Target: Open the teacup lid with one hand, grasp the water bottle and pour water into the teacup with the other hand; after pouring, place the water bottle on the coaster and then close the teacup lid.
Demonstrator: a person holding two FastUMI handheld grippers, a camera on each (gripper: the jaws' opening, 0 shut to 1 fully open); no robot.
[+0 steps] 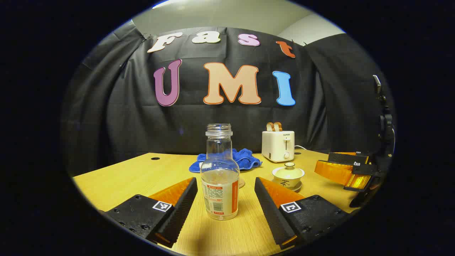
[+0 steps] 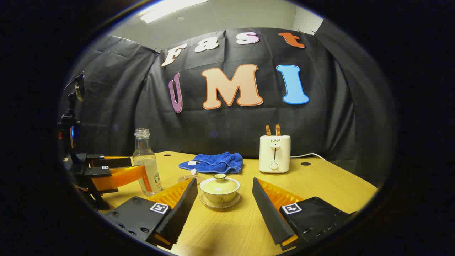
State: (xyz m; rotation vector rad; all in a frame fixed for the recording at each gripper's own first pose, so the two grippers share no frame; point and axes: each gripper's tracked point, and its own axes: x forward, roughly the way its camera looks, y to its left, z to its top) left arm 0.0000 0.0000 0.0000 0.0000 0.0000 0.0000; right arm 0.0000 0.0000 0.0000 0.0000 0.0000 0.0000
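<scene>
Here, left tool [image 1: 225, 193] wide apart around water bottle [image 1: 219, 174], untouched.

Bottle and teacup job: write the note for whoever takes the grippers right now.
Left gripper: open, fingers either side of the water bottle, not touching it.
Right gripper: open, lined up on the teacup, not gripping.
The bottle stands upright and uncapped on the table, partly filled. The teacup sits on its saucer with the lid on.
The coaster lies behind the teacup, bare.
Done: nothing yet.
Left: lift lid, grasp bottle, pour, set bottle on coaster, close lid.
</scene>
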